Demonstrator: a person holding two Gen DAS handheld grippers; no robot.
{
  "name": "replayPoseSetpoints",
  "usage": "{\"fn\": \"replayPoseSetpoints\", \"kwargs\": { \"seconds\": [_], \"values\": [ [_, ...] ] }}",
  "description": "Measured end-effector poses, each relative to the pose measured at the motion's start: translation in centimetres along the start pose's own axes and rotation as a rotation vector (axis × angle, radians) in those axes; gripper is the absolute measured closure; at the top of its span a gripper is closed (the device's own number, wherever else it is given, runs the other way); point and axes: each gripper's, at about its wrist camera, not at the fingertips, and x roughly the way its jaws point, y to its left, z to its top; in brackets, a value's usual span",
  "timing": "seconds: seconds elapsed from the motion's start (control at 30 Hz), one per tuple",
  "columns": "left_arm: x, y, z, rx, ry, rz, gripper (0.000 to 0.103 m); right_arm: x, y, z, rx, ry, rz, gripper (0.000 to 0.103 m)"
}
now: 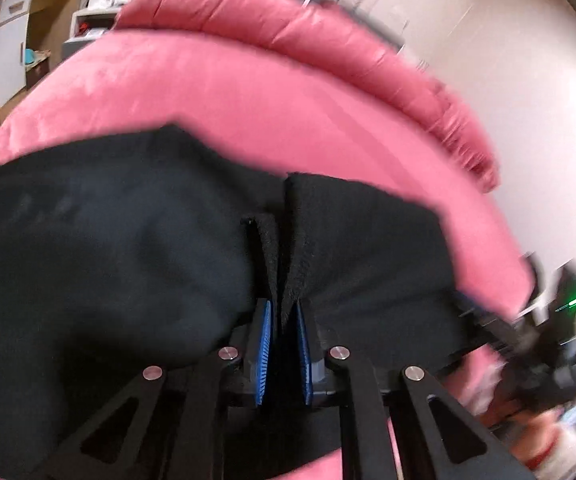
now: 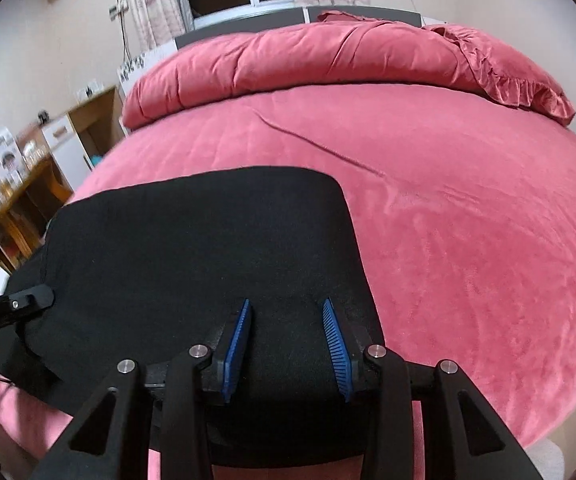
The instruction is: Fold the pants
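Pink bed — one black pants

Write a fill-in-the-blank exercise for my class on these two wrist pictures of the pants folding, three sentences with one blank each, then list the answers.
1. The pants lying on the bed are ____ in colour.
2. The left tool is shut on a fold of the ____.
3. The right tool hovers over the pants with its blue pads ____, gripping nothing.

Missing words: black; pants; apart
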Motion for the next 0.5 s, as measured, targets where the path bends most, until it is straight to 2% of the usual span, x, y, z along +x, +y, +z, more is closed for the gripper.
{"fn": "replayPoseSetpoints", "kwargs": {
  "seconds": [0.1, 0.17, 0.3, 0.33, 0.4, 0.5],
  "values": [
    [-0.4, -0.2, -0.7, 0.056, -0.049, 0.001, 0.084, 0.3, 0.9, 0.0, -0.046, 0.007, -0.043, 0.064],
    [-1.6, -0.5, -1.0, 0.063, -0.068, 0.004, 0.077, -0.3, 0.9, 0.1, -0.048, -0.004, -0.045, 0.064],
    [-4.8, -0.7, -0.5, 0.059, -0.206, -0.013, 0.076, -2.4, -0.1, 1.6, 0.075, -0.061, 0.078, 0.064],
    [-5.1, -1.3, 0.0, 0.076, -0.222, -0.021, 0.075, -2.6, -0.1, 2.1, 0.08, -0.071, 0.085, 0.064],
    [-4.4, -2.9, 1.5, 0.136, -0.202, -0.047, 0.074, -2.1, 0.4, 3.5, 0.059, -0.074, 0.081, 0.064],
    [-2.5, -4.6, 3.1, 0.193, -0.147, -0.027, 0.074, -0.3, 1.4, 5.2, 0.01, -0.064, 0.08, 0.064]
  ]
}}
